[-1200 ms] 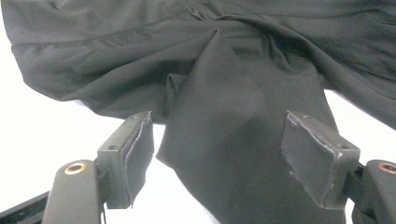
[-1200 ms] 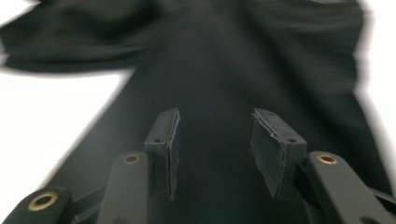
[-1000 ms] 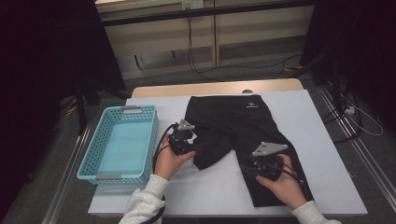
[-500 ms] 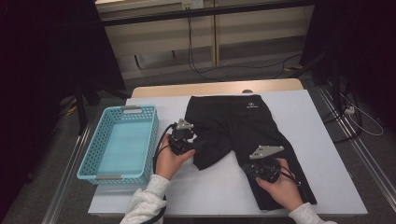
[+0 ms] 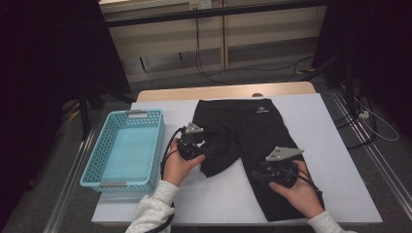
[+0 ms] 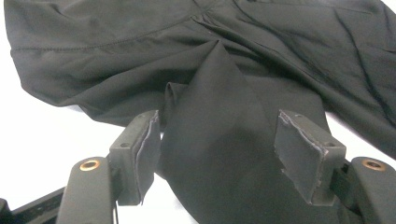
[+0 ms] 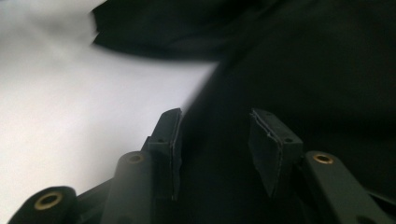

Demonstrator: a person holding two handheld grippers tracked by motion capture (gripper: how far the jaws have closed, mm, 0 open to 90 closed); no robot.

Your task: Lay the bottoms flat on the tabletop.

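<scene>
Black shorts (image 5: 252, 131) lie flat, unfolded; basket (image 5: 99, 170) empty. Left gripper (image 5: 206, 149) jaws parted around raised fabric; right gripper (image 5: 260, 175) just reopened over leg edge.

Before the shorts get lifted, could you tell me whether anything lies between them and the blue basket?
Nothing visible does. The black shorts lie flat right of the blue basket, with bare white table between them, and the basket looks empty.

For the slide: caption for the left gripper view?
Left gripper with a raised fold of black shorts between its parted jaws.
</scene>
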